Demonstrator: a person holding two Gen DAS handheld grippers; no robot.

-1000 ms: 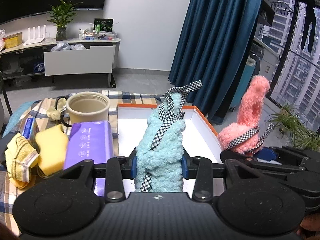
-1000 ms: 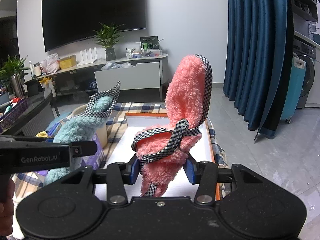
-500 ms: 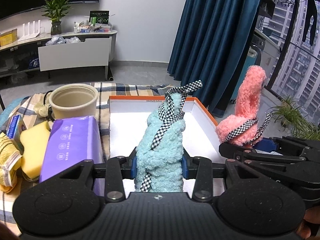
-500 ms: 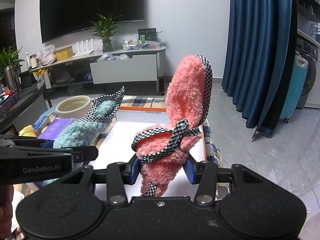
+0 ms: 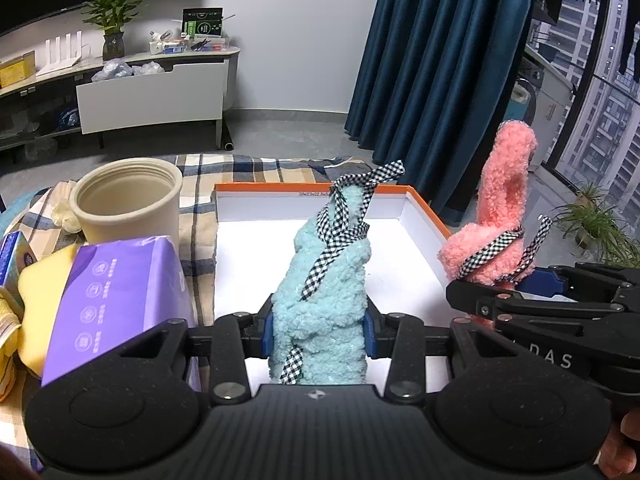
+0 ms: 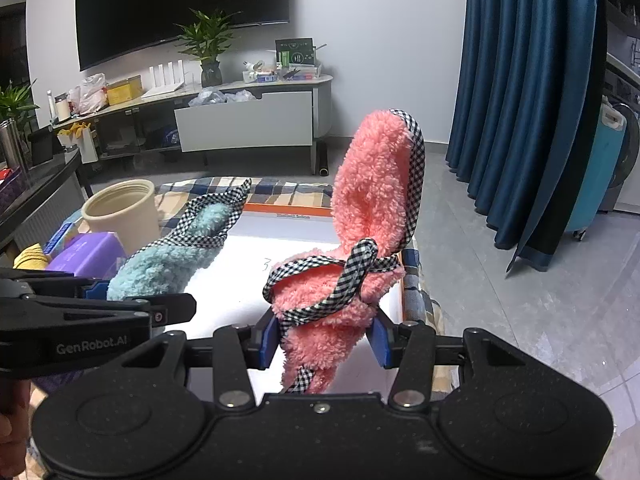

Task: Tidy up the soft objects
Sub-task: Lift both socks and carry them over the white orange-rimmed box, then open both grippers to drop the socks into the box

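Observation:
My left gripper (image 5: 319, 338) is shut on a fluffy light-blue slipper (image 5: 326, 280) with a black-and-white checked ribbon, held upright above the white tray with the orange rim (image 5: 424, 210). My right gripper (image 6: 324, 340) is shut on a matching pink slipper (image 6: 372, 208), held over the tray's right side (image 6: 248, 292). The pink slipper also shows in the left wrist view (image 5: 500, 216), with the right gripper (image 5: 532, 296) under it. The blue slipper shows at the left of the right wrist view (image 6: 172, 260).
On the checked cloth (image 5: 200, 216) left of the tray stand a beige pot (image 5: 128, 208), a purple tissue pack (image 5: 120, 296) and a yellow sponge (image 5: 40, 304). Blue curtains (image 5: 440, 60) hang behind. A TV stand (image 6: 240, 116) is at the back.
Both grippers have moved forward and lower over the tray, each still holding its slipper. The tray and pot look nearer and larger in both views.

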